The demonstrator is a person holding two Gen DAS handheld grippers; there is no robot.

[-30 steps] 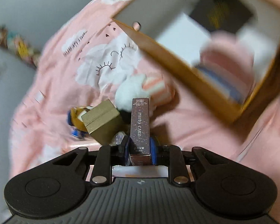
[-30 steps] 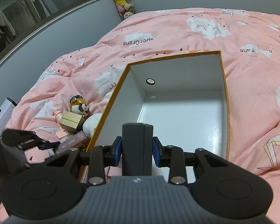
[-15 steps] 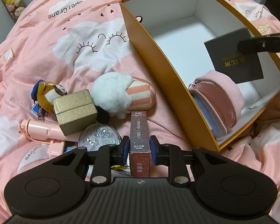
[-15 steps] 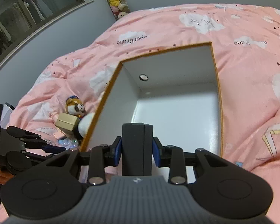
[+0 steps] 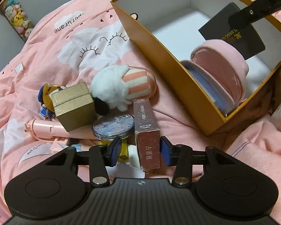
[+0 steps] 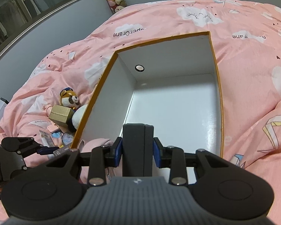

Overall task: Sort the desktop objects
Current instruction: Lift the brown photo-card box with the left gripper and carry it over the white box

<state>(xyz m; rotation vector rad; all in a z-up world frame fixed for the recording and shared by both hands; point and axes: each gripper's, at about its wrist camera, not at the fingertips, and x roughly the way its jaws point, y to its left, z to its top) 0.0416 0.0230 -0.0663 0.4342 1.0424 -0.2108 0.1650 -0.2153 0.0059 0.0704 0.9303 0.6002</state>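
On the pink bedspread (image 5: pixel 52 60), the left gripper (image 5: pixel 140 151) has its jaws opening around a maroon card box (image 5: pixel 147 131); its blue pads stand clear of the box's sides, a gap on the left and a thin one on the right, so the box seems to rest on the bedding rather than being held. At about ten o'clock from that box lie a glittery round compact (image 5: pixel 113 126), a gold box (image 5: pixel 74 106) and a white-and-striped plush (image 5: pixel 121 86), with a small bear keychain (image 5: pixel 46 95) and a pink stick (image 5: pixel 45 129) farther toward nine o'clock. At two o'clock sits the orange storage box (image 5: pixel 159 60), holding a pink pouch (image 5: pixel 223 63). The right gripper (image 6: pixel 137 152) pinches a dark grey flat case (image 6: pixel 137 146) upright between its pads, held over the near end of the storage box's white interior. In the left view that case (image 5: pixel 234 31) hangs at one o'clock above the pouch.
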